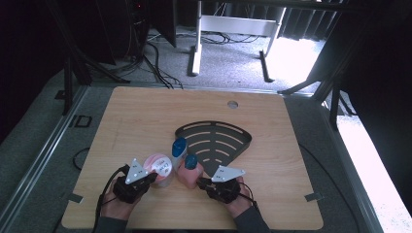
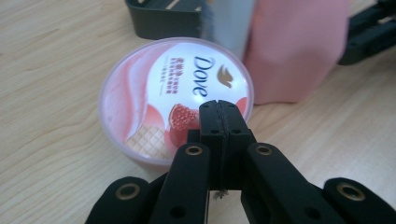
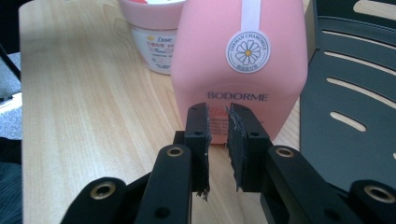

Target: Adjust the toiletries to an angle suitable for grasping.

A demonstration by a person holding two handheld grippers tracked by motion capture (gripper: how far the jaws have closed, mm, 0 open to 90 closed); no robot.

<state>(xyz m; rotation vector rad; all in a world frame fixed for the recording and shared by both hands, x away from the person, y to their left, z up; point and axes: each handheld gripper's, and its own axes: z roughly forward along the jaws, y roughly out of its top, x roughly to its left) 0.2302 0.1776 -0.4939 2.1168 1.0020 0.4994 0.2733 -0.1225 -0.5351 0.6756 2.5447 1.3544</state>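
Note:
A round pink Dove jar [image 1: 159, 167] stands on the wooden table [image 1: 145, 111]. My left gripper [image 1: 151, 178] sits just in front of it. In the left gripper view its jaws [image 2: 219, 105] are pressed together over the jar's lid [image 2: 173, 93], holding nothing. A pink Bodorme bottle [image 1: 188, 171] with a blue cap stands to the right of the jar. My right gripper [image 1: 201, 183] points at its lower front [image 3: 243, 60]. The right gripper's tips [image 3: 218, 112] are nearly together, a thin gap between the pads, empty, just short of the bottle.
A pale bottle with a blue cap [image 1: 178, 149] stands behind the jar and the pink bottle. A black fan-shaped slotted tray [image 1: 216, 138] lies at the right of them, close beside the pink bottle [image 3: 355, 93]. A small hole [image 1: 232, 104] is near the table's far edge.

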